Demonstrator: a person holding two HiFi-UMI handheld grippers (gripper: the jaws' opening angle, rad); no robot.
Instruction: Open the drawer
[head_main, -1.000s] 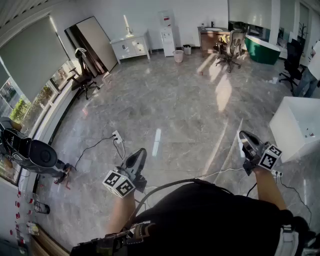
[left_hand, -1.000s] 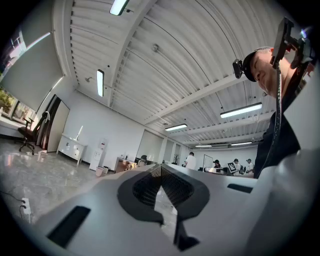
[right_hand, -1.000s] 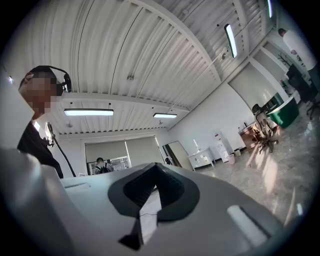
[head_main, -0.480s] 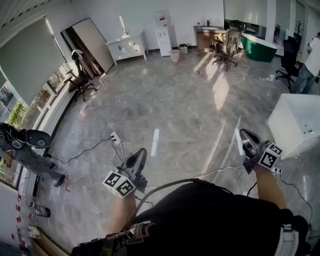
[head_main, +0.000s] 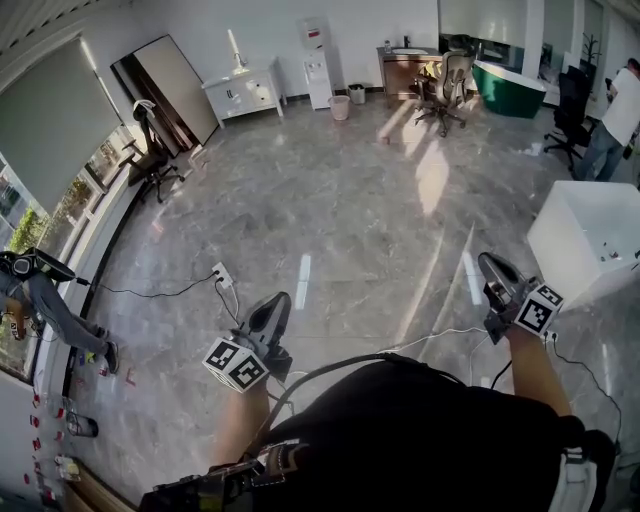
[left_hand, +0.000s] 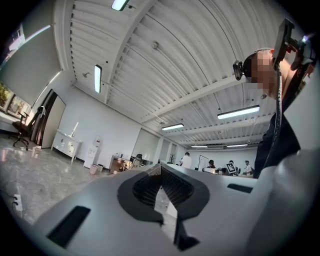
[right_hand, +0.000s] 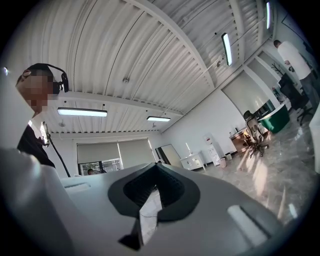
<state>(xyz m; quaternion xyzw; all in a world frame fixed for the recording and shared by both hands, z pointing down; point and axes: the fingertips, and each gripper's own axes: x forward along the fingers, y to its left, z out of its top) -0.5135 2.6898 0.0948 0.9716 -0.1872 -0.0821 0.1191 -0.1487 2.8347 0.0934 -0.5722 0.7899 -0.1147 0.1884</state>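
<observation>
Inspecting both tools above the grey floor (head_main: 350, 210), we find the left gripper (head_main: 281, 300) and right gripper (head_main: 486, 263) clenched on nothing; the white drawer cabinet (head_main: 243, 93) stands well apart, against the far wall.

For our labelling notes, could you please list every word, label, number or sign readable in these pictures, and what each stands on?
No readable text in any view.
Marker cubes on the left gripper and right gripper: black-and-white square patterns, no letters or numbers.
Red label on the tall white water dispenser by the far wall: too small to read.
</observation>
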